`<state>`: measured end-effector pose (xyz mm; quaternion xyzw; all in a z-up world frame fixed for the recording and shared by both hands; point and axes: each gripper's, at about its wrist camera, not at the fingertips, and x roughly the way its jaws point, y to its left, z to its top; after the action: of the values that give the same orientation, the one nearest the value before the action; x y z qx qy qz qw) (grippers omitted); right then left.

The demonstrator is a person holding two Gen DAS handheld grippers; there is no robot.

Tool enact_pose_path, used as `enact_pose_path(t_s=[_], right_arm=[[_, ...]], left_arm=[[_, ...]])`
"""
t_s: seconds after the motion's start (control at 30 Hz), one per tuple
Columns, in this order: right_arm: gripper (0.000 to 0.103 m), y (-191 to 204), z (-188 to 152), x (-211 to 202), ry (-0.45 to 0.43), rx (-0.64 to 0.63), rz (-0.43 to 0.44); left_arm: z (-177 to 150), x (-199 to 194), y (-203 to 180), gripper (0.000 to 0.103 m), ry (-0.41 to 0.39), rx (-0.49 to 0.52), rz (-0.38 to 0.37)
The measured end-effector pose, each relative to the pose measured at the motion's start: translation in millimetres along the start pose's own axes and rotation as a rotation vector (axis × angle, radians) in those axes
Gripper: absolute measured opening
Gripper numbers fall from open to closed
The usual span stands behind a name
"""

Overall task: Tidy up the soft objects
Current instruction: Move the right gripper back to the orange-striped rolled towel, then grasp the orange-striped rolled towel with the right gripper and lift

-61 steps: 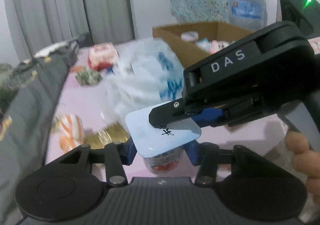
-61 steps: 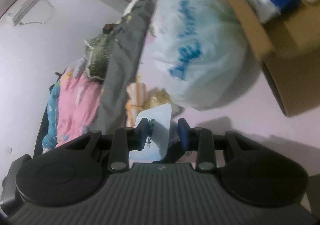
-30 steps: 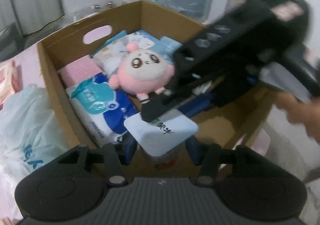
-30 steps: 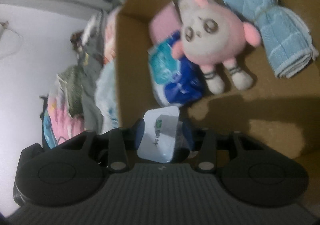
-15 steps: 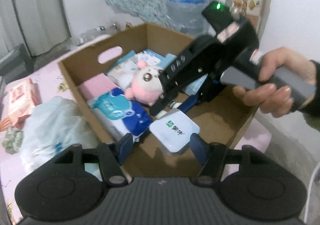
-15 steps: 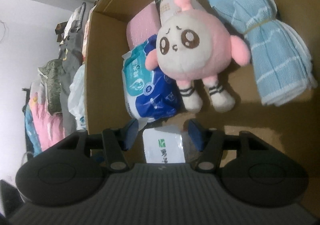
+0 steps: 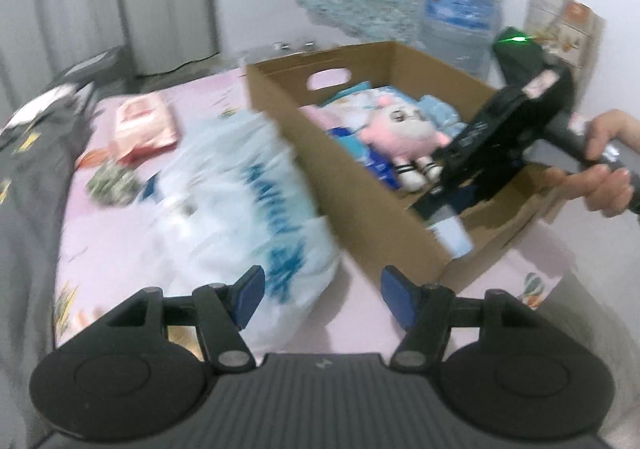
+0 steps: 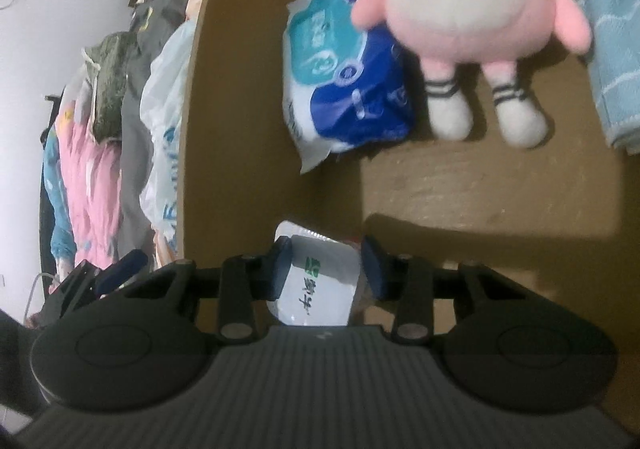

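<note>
I keep right gripper [image 8: 326, 269] low over box [image 8: 500, 193], jaws seemingly loose beside white pack [image 8: 320, 281]; left gripper [image 7: 322, 293] wide, empty

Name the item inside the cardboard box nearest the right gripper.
The white foil-lidded cup sits between the right gripper fingers; the blue-and-white tissue pack and pink plush doll lie farther in.

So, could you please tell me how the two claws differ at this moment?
The left claw is open and empty, above the pink surface outside the cardboard box; the right claw reaches inside that box, its jaws either side of a white-lidded cup. Whether they touch it is unclear. Both have blue pads.
</note>
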<state>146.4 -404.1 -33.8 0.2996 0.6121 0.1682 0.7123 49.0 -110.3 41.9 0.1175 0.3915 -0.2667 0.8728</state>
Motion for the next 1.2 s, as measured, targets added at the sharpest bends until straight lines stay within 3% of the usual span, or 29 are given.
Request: enact_pose_path(t_s=[0.13,0.3,0.43,0.53,0.73,0.9,1.07,1.2], right_arm=[[0.044,9.0,-7.1,-13.1,-0.050,-0.022,-0.010],[0.048,24.1,-13.3,-50.7,-0.222,-0.069,-0.057],[0.050,48.8,-24.3,-79.0,-0.358,-0.107,0.004],[0.051,79.1,-32.6,-82.1,-0.396,-0.167,0.078],[0.051,152.0,-43.0,-32.7,-0.298,-0.278,0.235],[0.051,198.2,-48.4,45.1,-0.162,-0.290,0.278],[0.051,234.9,-53.9,125.8,-0.065,-0.304,0.202],[0.050,253.1,-49.1,168.6,-0.064,-0.343,0.097]], left_arm=[[-18.5,-12.5,22.5,0.067,-0.016,-0.083,0.062],[-42.3,-26.4,44.1,0.067,-0.040,-0.136,0.184],[-62.4,-41.4,54.4,0.067,-0.046,-0.157,0.252],[-75.0,-40.0,61.0,0.067,-0.037,-0.177,0.289],[-95.4,-32.3,77.1,0.066,-0.043,-0.238,0.352],[-108.2,-27.8,98.7,0.066,-0.033,-0.299,0.369],[-118.9,-13.4,122.4,0.065,0.025,-0.354,0.334],[-125.2,-2.5,136.8,0.061,0.056,-0.391,0.303]])
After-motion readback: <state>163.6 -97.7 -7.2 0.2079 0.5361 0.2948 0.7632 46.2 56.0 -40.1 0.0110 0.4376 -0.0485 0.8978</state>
